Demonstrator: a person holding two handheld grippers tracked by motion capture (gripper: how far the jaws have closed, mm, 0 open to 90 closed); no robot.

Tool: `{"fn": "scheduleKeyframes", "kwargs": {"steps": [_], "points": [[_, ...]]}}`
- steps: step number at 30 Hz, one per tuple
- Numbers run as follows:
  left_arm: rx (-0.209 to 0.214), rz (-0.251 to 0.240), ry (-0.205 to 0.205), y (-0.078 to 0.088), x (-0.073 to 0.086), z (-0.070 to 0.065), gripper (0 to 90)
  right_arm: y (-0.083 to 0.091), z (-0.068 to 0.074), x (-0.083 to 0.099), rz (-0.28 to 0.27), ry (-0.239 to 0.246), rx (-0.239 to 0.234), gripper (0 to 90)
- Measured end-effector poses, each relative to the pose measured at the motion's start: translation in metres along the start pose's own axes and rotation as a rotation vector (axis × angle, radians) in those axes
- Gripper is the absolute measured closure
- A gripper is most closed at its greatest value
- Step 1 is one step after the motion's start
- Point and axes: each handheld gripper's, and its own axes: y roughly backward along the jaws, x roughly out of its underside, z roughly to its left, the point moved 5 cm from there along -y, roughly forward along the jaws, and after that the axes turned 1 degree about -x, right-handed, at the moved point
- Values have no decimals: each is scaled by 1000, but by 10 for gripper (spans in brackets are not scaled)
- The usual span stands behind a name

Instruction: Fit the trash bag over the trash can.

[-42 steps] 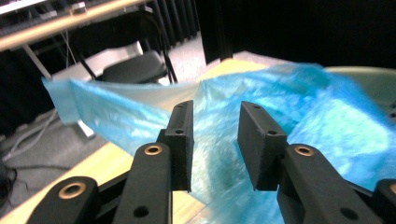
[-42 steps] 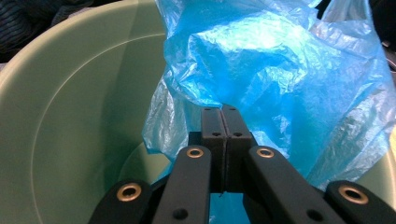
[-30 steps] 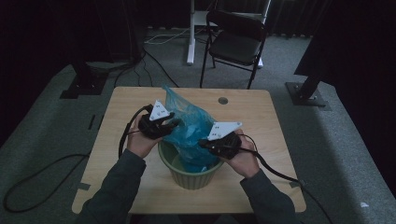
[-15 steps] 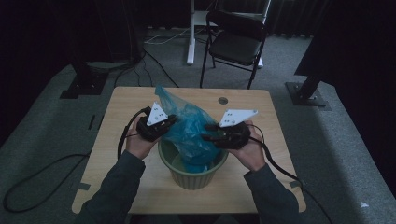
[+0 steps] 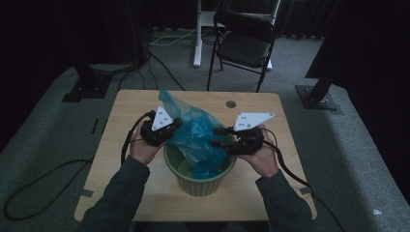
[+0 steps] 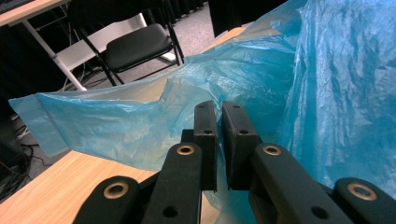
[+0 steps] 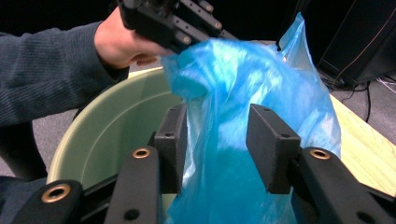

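In the high view a wooden table (image 5: 121, 116) fills the middle of the frame, and a green bucket (image 5: 193, 181) stands on it near the lower centre. A blue plastic bag (image 5: 196, 133) hangs partly inside the bucket, its crumpled top rising toward the upper left of the bucket's rim.

The left gripper (image 5: 167, 128) sits at the left of the bag, held in the person's left hand (image 5: 142, 147). In the left gripper view its jaws are pressed together on a fold of the bag (image 6: 140, 116), with a thin sheet of blue plastic running between them. The bag spreads across the centre and right of that frame.

The right gripper (image 5: 220, 137) is at the right of the bag, above the bucket's right rim, held in the right hand (image 5: 263, 159). In the right gripper view its jaws stand apart, one on either side of a hanging stretch of the bag (image 7: 224, 154), not closed on it. The bucket (image 7: 112, 126) shows at the left of that frame, and the left gripper (image 7: 177, 28) pinches the bag's top at the upper left.

A black folding chair (image 5: 244, 43) stands on the grey floor beyond the table, at the top centre of the high view.
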Motion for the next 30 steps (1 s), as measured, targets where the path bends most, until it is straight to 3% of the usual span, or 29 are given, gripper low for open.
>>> {"fn": "scheduleKeyframes", "kwargs": {"steps": [5,9,16,25,30], "points": [[-4,-8,-2,0,0,0,846,8,-6,1,-32,-23,17,552],[3,-17,-11,0,0,-3,847,11,-16,-6,-47,-47,80,554],[12,-35,-33,2,-2,-10,846,-1,-34,-15,-30,-100,138,572],[17,-53,-47,5,-1,-15,846,-21,-52,-21,-14,-164,151,585],[18,-65,-76,6,-2,-21,846,-29,-56,-28,-27,-204,125,545]]}}
